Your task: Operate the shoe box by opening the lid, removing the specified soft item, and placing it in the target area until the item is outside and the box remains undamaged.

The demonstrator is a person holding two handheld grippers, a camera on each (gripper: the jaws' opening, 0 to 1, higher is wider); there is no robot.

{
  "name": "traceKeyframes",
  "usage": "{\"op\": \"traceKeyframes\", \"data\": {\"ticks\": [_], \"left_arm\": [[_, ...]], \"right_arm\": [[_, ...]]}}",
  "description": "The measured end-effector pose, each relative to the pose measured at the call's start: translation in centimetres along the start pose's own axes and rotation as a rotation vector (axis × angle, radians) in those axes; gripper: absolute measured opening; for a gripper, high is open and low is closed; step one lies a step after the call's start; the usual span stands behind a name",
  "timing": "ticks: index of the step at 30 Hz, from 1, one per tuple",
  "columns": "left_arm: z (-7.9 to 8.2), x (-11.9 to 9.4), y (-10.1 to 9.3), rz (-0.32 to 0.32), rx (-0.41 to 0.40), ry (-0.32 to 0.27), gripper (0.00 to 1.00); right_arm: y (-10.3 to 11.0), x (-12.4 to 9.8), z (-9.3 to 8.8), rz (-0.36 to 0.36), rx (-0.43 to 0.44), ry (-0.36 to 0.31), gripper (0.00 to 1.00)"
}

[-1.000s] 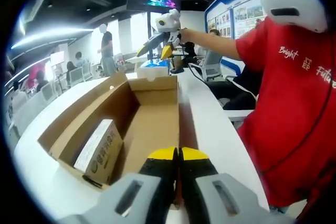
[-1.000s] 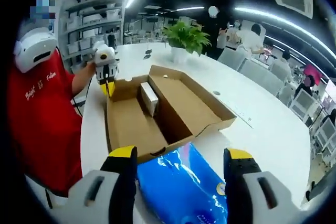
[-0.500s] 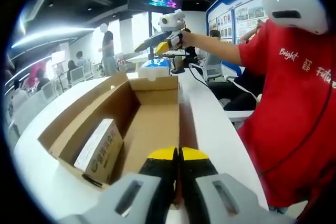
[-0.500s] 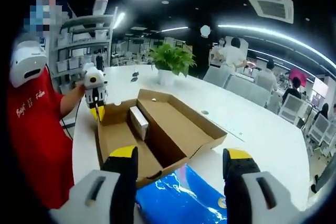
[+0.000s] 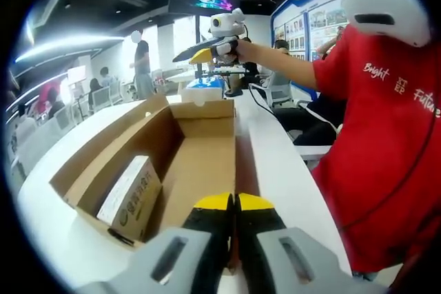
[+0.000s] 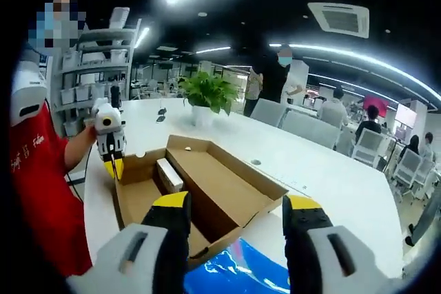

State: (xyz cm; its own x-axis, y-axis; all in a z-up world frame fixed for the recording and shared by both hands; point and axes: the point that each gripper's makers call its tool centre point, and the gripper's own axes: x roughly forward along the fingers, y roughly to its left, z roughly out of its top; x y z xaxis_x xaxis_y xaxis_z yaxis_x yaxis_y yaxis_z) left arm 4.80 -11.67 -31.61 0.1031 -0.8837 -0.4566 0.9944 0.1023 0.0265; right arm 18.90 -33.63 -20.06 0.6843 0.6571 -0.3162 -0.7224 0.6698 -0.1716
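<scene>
The open cardboard shoe box (image 5: pixel 207 163) lies on the white table, its lid folded flat beside it (image 6: pixel 227 184). A small white carton (image 5: pixel 131 197) (image 6: pixel 167 173) leans against one inner wall. My left gripper (image 5: pixel 236 206) is shut at the box's near end, a thin brown strip of wall between its jaws; in the right gripper view it (image 6: pixel 114 168) sits on the box's far corner. My right gripper (image 6: pixel 238 211) hangs open above the blue soft pack (image 6: pixel 234 275), apart from it. In the left gripper view it (image 5: pixel 196 65) is raised beyond the box, over the blue pack (image 5: pixel 203 84).
A person in a red shirt (image 5: pixel 386 142) stands at the table's edge beside the box. A potted plant (image 6: pixel 207 91) stands further along the white table (image 6: pixel 331 184). Chairs and other people are in the background.
My right gripper has risen, open, away from the blue pack, which stays on the table. The left gripper and the box have not moved.
</scene>
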Motion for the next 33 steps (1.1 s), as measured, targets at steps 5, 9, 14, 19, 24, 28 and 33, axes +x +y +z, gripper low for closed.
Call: {"op": "traceKeyframes", "data": {"ticks": [5, 9, 14, 19, 24, 28, 33], "left_arm": [[0.0, -0.1, 0.0, 0.005, 0.002, -0.002, 0.01], [0.0, -0.1, 0.1, 0.003, 0.001, -0.005, 0.01], [0.0, -0.2, 0.2, -0.001, -0.003, -0.004, 0.01], [0.0, -0.2, 0.3, -0.001, -0.007, -0.003, 0.01], [0.1, -0.2, 0.3, 0.002, -0.008, -0.004, 0.01], [0.1, -0.2, 0.3, -0.004, -0.009, -0.007, 0.01], [0.2, -0.2, 0.2, -0.005, -0.009, -0.014, 0.01]], "right_arm": [[0.6, 0.0, 0.2, 0.014, 0.066, -0.015, 0.51], [1.5, 0.5, 0.3, 0.011, 0.036, -0.018, 0.45], [2.3, 1.5, 0.6, -0.002, 0.011, -0.05, 0.48], [2.5, 2.3, -0.1, -0.022, -0.019, -0.066, 0.43], [2.7, 3.2, -0.7, -0.046, -0.069, -0.075, 0.43], [3.1, 3.5, -0.5, -0.041, -0.05, -0.091, 0.43], [3.2, 3.2, 0.4, -0.048, 0.015, -0.13, 0.47]]}}
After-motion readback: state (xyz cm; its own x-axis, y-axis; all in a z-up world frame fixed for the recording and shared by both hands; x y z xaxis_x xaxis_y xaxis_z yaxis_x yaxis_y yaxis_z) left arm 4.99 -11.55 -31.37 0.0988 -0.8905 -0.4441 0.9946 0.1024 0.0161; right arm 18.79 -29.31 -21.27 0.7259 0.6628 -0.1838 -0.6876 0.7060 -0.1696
